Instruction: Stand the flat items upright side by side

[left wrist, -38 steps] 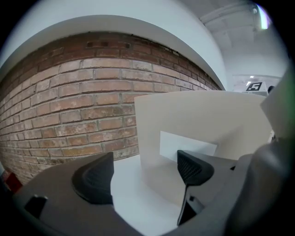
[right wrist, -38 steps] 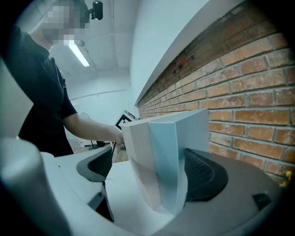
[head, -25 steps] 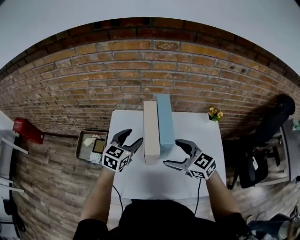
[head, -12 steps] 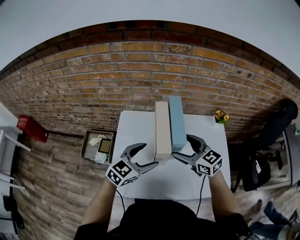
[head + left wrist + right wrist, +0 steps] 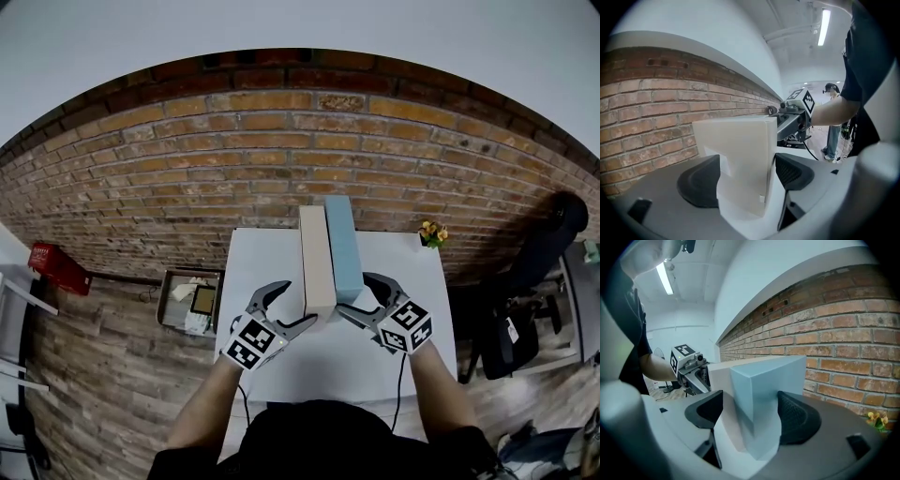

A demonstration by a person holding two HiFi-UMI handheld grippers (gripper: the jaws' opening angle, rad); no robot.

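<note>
Two flat boxes stand upright side by side on the white table point(image 5: 412, 281): a beige box point(image 5: 316, 267) on the left and a light blue box point(image 5: 343, 251) touching it on the right. My left gripper point(image 5: 284, 307) point(image 5: 745, 176) sits at the beige box's point(image 5: 736, 159) near end, and that end lies between its open jaws. My right gripper point(image 5: 360, 298) point(image 5: 750, 416) is at the blue box's point(image 5: 764, 399) near end. Its jaws are closing with that end between them; the right pad looks close against the box, while the left one stands apart.
A small pot of yellow flowers point(image 5: 431, 231) stands at the table's back right corner. On the brick floor to the left lie an open carton of odds and ends point(image 5: 187, 298) and a red object point(image 5: 58, 267). A black chair point(image 5: 525, 309) stands to the right.
My left gripper has come in from the beige box's left side to its near end. The right gripper has moved forward onto the blue box's end.
</note>
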